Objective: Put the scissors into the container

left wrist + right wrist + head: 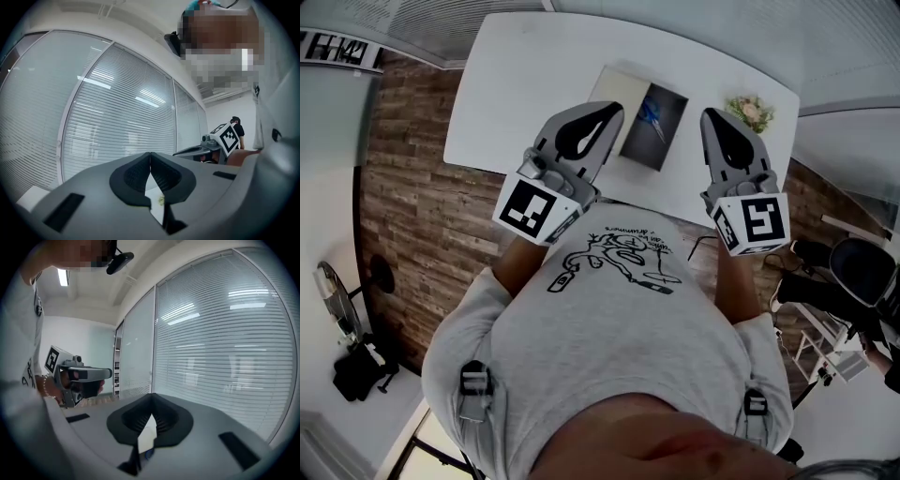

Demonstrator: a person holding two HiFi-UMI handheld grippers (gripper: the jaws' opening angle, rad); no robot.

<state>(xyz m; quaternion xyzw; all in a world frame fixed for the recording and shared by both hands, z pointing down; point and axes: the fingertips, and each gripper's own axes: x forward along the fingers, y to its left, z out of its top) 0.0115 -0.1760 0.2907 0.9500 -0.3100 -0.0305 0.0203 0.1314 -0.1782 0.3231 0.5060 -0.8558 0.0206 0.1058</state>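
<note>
Head view: scissors (653,113) lay on the dark container (673,109), on the counter (516,84); whether inside, unclear.
Left gripper view: left gripper (150,153) jaws pressed together, empty.
Right gripper view: right gripper (152,394) jaws pressed together, empty.
Tip: part the jaws before descending over the handles.

The left claw (150,157) fills the lower half of the view, its dark ribbed pads meeting at the tips with nothing between them. Through the gap beneath them, at six o'clock, a sliver of white tabletop (154,194) shows. Slatted blinds (122,117) behind a glass wall run from nine to one o'clock. At three o'clock the right claw (180,152) points inward, its marker cube (228,137) facing the camera.
</note>
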